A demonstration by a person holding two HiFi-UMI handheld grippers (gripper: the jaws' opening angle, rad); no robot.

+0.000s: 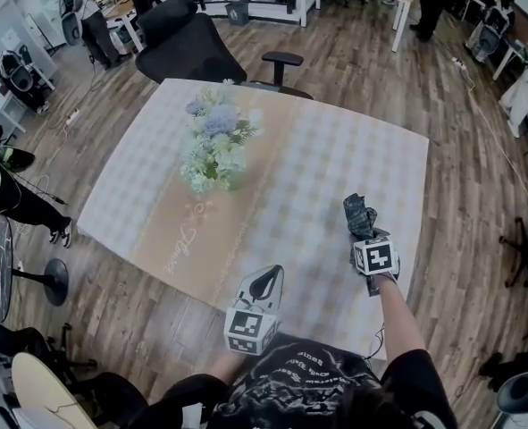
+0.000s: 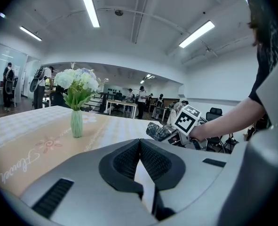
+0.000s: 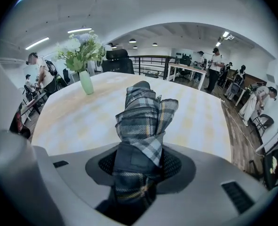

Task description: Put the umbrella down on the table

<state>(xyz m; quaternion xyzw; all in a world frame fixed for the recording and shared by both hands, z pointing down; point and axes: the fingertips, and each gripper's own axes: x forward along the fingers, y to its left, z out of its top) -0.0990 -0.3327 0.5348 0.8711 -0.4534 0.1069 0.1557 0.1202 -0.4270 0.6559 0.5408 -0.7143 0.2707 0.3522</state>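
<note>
A folded plaid umbrella (image 1: 360, 214) (image 3: 141, 121) sticks out forward from my right gripper (image 1: 364, 236) (image 3: 139, 160), whose jaws are shut on its lower part. It hangs over the near right part of the checked table (image 1: 335, 168), pointing down toward the cloth; whether it touches the cloth I cannot tell. My left gripper (image 1: 265, 281) (image 2: 139, 142) hovers at the table's near edge, its jaws closed together with nothing between them. From the left gripper view the umbrella (image 2: 158, 131) and the right hand appear to its right.
A green vase of white and blue flowers (image 1: 214, 146) (image 2: 76, 122) (image 3: 86, 81) stands left of the table's middle. A black office chair (image 1: 192, 47) sits at the far edge. People and desks fill the room behind.
</note>
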